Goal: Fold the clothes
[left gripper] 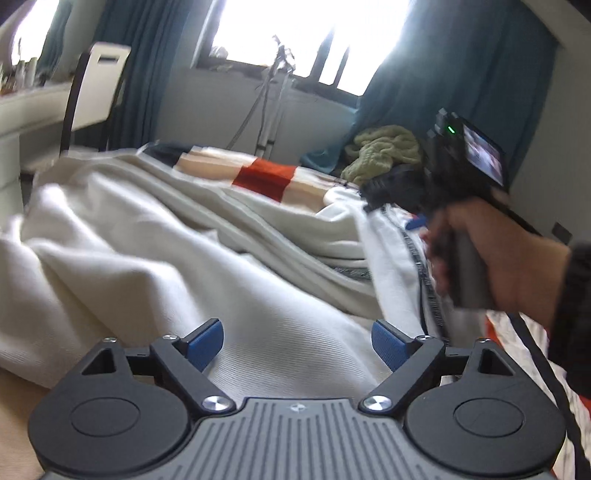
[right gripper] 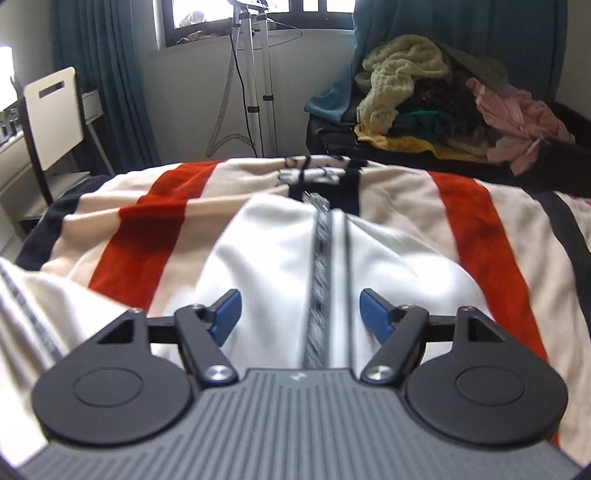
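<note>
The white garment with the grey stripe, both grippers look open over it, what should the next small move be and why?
Probably lower the right gripper and close it on the white garment near the grey stripe. Its jaws stand open astride the stripe, holding nothing. The left gripper is also open, over cream cloth, so no fold can begin ungripped.

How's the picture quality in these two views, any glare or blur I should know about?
Left wrist view: the window is blown out to pure white, the curtains go dark against it, and the cream garment and right hand are motion-smeared. Right wrist view: lighting is more even, but the zipper is streaked with blur, and fisheye bending darkens the corners.
</note>
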The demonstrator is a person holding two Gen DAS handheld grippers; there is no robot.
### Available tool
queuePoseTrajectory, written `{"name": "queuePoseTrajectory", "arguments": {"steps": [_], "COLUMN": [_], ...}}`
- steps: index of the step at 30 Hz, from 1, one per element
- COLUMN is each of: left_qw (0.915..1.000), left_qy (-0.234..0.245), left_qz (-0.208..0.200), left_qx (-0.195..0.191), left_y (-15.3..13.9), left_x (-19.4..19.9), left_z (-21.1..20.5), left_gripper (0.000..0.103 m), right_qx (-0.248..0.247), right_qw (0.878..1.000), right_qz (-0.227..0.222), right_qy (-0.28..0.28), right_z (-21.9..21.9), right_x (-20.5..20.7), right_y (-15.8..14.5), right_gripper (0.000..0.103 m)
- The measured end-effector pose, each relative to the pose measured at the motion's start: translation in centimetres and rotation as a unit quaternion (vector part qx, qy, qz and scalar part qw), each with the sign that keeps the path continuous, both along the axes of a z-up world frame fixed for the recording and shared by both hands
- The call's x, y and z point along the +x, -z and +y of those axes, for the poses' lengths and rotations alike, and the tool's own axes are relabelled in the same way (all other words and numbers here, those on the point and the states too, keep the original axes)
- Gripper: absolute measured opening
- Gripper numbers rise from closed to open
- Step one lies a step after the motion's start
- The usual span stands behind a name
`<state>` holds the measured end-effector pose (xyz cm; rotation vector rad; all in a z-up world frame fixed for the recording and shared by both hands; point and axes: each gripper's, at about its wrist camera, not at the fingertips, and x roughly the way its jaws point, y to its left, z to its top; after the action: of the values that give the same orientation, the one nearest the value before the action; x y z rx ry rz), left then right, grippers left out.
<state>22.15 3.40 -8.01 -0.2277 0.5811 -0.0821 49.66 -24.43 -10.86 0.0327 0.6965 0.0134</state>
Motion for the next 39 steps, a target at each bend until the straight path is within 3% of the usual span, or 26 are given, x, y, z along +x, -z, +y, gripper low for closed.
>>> {"name": "queuePoseTrajectory", "arguments": {"steps": [6, 11, 12, 13, 15, 21, 25, 29, 32, 35, 39], "left_qw": [0.9997, 0.9999, 0.9999, 0.9997, 0.9992, 0.9998, 0.9998, 0.9998, 0.9992, 0.9972, 0.9961], "left_qy": [-0.012, -0.012, -0.016, -0.023, -0.035, -0.021, -0.019, -0.016, -0.002, 0.008, 0.028], "left_qz": [0.012, 0.008, 0.006, 0.005, 0.005, 0.004, 0.004, -0.014, -0.039, -0.066, -0.062], "left_qx": [-0.017, 0.003, 0.003, -0.003, -0.016, -0.004, -0.008, 0.004, 0.004, 0.035, 0.057], "left_y": [2.5, 3.3, 3.3, 3.3, 3.2, 2.2, 1.4, 0.0, -1.3, -1.6, -1.0], "left_x": [2.3, 2.5, 2.5, 2.4, 2.2, 1.6, 0.9, -0.6, -2.0, -3.6, -4.8], "left_z": [0.3, -0.5, -0.6, -0.6, -0.6, -0.8, -0.9, -1.6, -2.4, -3.6, -4.5], "left_gripper": [0.098, 0.1, 0.1, 0.1, 0.1, 0.1, 0.1, 0.1, 0.1, 0.1, 0.1], "right_qx": [-0.005, -0.087, -0.097, -0.085, -0.06, -0.032, 0.004, 0.07, 0.151, 0.188, 0.25], "right_qw": [0.999, 0.996, 0.995, 0.996, 0.998, 0.994, 0.985, 0.961, 0.922, 0.887, 0.844], "right_qz": [-0.029, 0.019, 0.019, 0.011, -0.005, -0.092, -0.151, -0.217, -0.249, -0.252, -0.199], "right_qy": [-0.013, -0.014, -0.008, 0.002, 0.024, 0.051, 0.087, 0.156, 0.254, 0.339, 0.43], "right_z": [3.7, 5.5, 5.3, 4.6, 3.2, -0.8, -5.3, -12.1, -19.5, -25.4, -30.1], "right_x": [5.4, 8.4, 8.5, 8.1, 7.4, 2.4, -2.6, -9.9, -17.2, -24.5, -32.1], "right_y": [0.5, 3.3, 3.7, 3.4, 2.7, -4.3, -9.9, -14.1, -13.8, -10.4, -3.1], "right_gripper": [0.072, 0.07, 0.059, 0.039, 0.013, 0.011, 0.011, 0.01, 0.01, 0.011, 0.011]}}
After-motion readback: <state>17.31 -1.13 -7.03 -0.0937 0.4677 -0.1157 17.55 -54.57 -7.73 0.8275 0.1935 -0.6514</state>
